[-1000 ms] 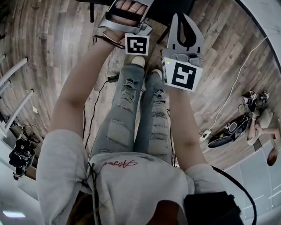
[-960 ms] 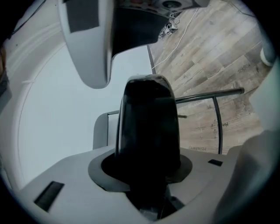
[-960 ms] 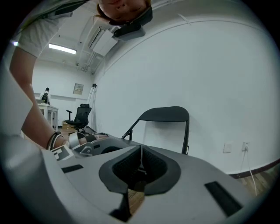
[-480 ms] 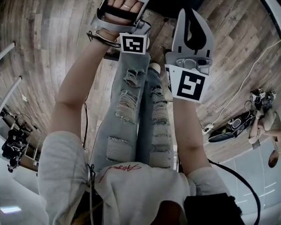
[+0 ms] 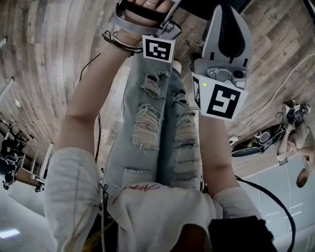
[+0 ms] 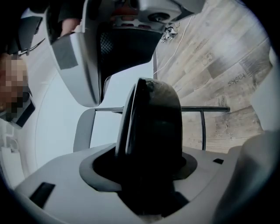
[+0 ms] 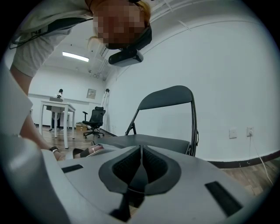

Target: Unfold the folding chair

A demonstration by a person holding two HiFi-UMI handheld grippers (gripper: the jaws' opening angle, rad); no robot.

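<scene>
The folding chair (image 7: 168, 99) stands unfolded against the white wall, its dark backrest up and its seat (image 7: 148, 142) flat, just beyond my right gripper (image 7: 141, 151). That gripper is shut with nothing in it. In the head view it (image 5: 229, 19) reaches toward the chair's dark seat (image 5: 194, 7) at the top edge. My left gripper (image 6: 151, 113) is rolled on its side and its jaws are opening; its dark fingers fill the middle of its view and I make out nothing between them. A chair frame bar (image 6: 202, 109) lies beyond. Its marker cube (image 5: 158, 49) shows over the person's knees.
The person's legs (image 5: 147, 123) stand under both arms on the wooden floor. A white cable (image 5: 275, 93) and loose gear (image 5: 268, 140) lie at the right. Far off are a black office chair (image 7: 94, 118), a white table (image 7: 54, 107) and a standing person (image 7: 59, 94).
Both grippers have sunk and moved forward as the person bends over; the right one has drifted right in the head view. The chair seat stays at the top edge.
</scene>
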